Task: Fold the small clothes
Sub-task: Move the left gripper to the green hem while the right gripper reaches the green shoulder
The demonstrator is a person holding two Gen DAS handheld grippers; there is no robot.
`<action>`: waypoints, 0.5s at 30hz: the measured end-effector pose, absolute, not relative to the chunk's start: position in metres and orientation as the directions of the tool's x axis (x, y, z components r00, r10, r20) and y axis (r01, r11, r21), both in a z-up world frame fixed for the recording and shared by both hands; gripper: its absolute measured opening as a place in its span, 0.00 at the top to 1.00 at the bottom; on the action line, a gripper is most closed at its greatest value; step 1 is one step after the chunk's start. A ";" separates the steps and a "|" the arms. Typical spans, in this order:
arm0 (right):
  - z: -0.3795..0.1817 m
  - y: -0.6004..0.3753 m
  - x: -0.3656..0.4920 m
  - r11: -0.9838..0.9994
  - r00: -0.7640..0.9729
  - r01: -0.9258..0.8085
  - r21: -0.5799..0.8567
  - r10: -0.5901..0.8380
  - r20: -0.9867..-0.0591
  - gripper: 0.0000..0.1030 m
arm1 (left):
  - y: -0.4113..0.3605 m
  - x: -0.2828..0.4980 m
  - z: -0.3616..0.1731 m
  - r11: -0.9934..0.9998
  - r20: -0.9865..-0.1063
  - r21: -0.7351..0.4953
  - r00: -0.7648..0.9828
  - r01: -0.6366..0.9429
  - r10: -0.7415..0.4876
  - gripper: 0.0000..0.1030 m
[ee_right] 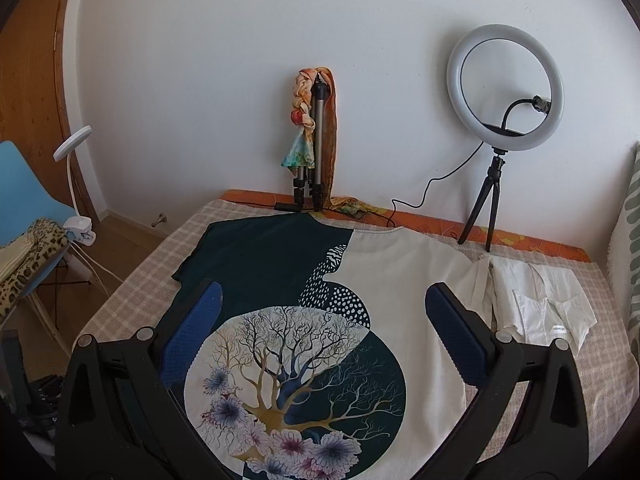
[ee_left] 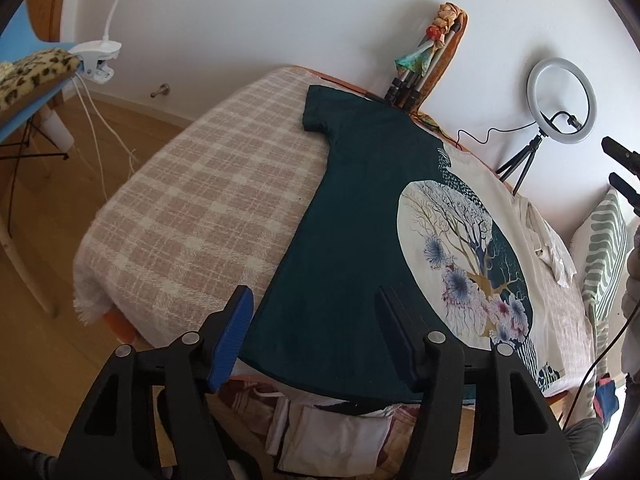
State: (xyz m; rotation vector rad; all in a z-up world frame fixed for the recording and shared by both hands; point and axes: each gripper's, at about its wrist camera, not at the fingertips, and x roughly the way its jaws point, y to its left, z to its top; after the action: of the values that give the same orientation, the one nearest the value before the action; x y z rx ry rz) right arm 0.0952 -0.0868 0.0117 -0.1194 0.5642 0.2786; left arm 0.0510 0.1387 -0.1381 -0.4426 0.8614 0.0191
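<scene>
A T-shirt, half dark green (ee_left: pixel 352 216) and half cream (ee_right: pixel 400 272), with a round tree-and-flower print, lies spread flat, front up, on the checked bed cover (ee_left: pixel 192 200). My left gripper (ee_left: pixel 314 300) is open and empty, hovering over the shirt's green side near its bottom hem. My right gripper (ee_right: pixel 324 300) is open and empty, above the middle of the shirt over the print. The right gripper's tips also show at the right edge of the left wrist view (ee_left: pixel 622 168).
A crumpled white shirt (ee_right: pixel 536 300) lies right of the T-shirt. A ring light on a tripod (ee_right: pixel 504 92) and a folded tripod with a scarf (ee_right: pixel 316 140) stand by the wall. A blue chair (ee_right: pixel 24 208) with a clip lamp stands left. More clothes lie below the bed edge (ee_left: pixel 332 432).
</scene>
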 end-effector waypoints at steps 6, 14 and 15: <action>0.010 -0.017 0.159 0.914 0.698 -0.404 0.044 0.339 -0.631 0.06 | 0.148 0.051 -0.161 0.900 -0.754 -0.381 0.635 -0.211 -0.170 0.49; -0.020 0.076 0.245 0.870 0.540 -0.467 0.159 0.423 -0.728 0.09 | 0.150 0.053 -0.173 0.894 -0.746 -0.402 0.637 -0.198 -0.194 0.60; -0.026 0.088 0.254 0.866 0.529 -0.474 0.159 0.424 -0.735 0.10 | 0.149 0.053 -0.173 0.897 -0.745 -0.398 0.639 -0.194 -0.192 0.60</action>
State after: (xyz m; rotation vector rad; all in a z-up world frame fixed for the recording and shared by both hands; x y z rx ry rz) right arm 0.2544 0.0877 -0.0256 -0.0629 0.8603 0.5364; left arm 0.0534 0.1490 -0.1725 -0.4742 0.8861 0.0017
